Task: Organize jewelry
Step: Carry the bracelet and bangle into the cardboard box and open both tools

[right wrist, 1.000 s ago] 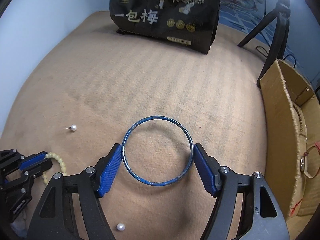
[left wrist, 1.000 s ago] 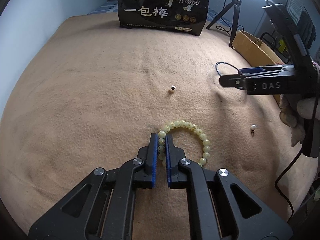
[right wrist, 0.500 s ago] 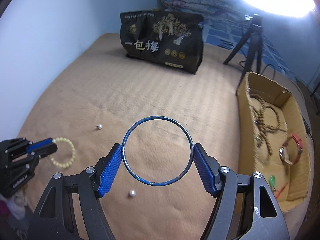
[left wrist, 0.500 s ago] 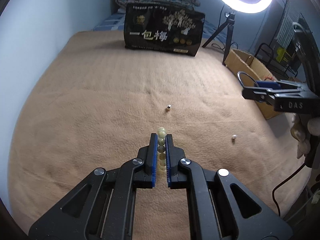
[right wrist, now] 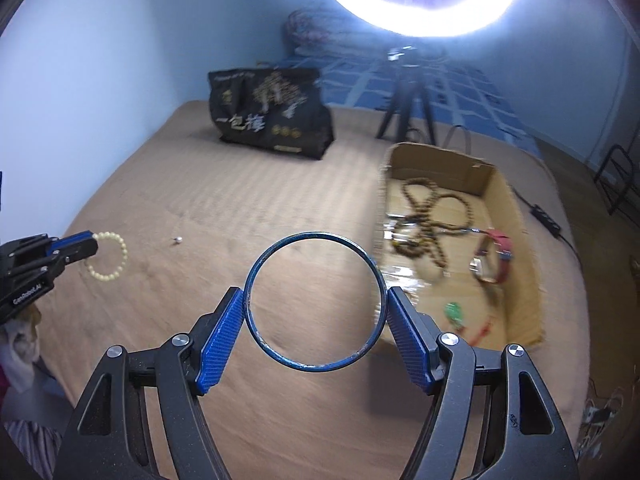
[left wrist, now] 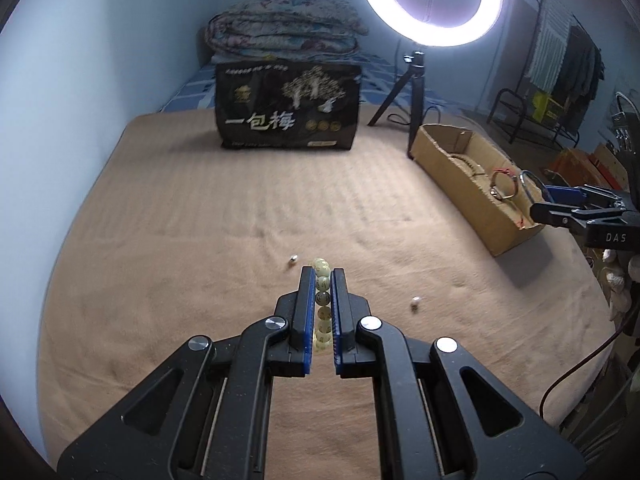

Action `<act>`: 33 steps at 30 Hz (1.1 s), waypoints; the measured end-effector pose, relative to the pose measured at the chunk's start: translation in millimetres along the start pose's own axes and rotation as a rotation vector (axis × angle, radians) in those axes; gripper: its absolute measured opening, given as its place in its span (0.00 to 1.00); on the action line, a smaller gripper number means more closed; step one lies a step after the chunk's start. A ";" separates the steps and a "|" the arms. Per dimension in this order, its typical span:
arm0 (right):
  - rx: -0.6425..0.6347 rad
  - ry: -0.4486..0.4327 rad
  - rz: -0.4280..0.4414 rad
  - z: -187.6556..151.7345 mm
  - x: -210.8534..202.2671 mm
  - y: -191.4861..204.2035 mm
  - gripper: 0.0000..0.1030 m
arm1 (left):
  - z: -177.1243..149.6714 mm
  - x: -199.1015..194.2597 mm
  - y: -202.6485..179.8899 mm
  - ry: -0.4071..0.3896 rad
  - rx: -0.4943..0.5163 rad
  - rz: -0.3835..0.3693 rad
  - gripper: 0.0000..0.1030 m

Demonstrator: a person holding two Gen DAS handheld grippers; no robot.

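Bracelet: pale yellow-green beaded bracelet (left wrist: 322, 304), hanging clear of the blanket, its strand pinched between the blue pads of the left gripper (left wrist: 321, 276) — jaws clenched on the beads.
Bangle: thin blue metal bangle (right wrist: 315, 302), held flat across its width by the right gripper (right wrist: 315, 312); pads press on both sides of the ring, so this is a wide grasp, not a release.
Box: open brown cardboard box (right wrist: 516, 216) at the right edge of the blanket, already holding a long brown bead necklace (right wrist: 432, 216) and a red-strapped watch (right wrist: 498, 256).
Surface: tan fleece blanket (left wrist: 200, 240) over the bed.
Loose items: two small pearl-like beads (left wrist: 415, 302) lying on the blanket, well apart from the box.
Background: black printed bag (left wrist: 288, 110), ring light on tripod (left wrist: 430, 0).
Step in hand: carry — both pieces are lifted, with the bangle nearest the box.
Next move calls for: bringing the bangle over the box opening and parting the jaws, then the same for the bracelet; the dangling beads may swing, so a steady approach seems wise.
Remaining: the two loose beads, by my reckoning.
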State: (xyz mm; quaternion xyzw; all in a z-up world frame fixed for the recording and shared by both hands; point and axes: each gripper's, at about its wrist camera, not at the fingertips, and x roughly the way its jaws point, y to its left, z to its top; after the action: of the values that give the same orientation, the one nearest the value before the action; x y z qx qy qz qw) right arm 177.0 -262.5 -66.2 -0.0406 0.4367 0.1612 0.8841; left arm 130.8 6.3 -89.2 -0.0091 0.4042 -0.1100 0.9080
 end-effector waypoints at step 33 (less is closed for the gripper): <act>0.131 -0.037 -0.127 22.9 -2.5 -135.4 0.69 | 118.8 64.2 -175.5 -0.049 0.077 -0.288 0.05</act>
State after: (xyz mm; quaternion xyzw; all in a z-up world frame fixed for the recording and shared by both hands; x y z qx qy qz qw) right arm 236.4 -386.1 -59.4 -0.0073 0.4263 0.0765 0.9013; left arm 226.1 -186.9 -37.7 -0.0350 0.3717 -0.2544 0.8921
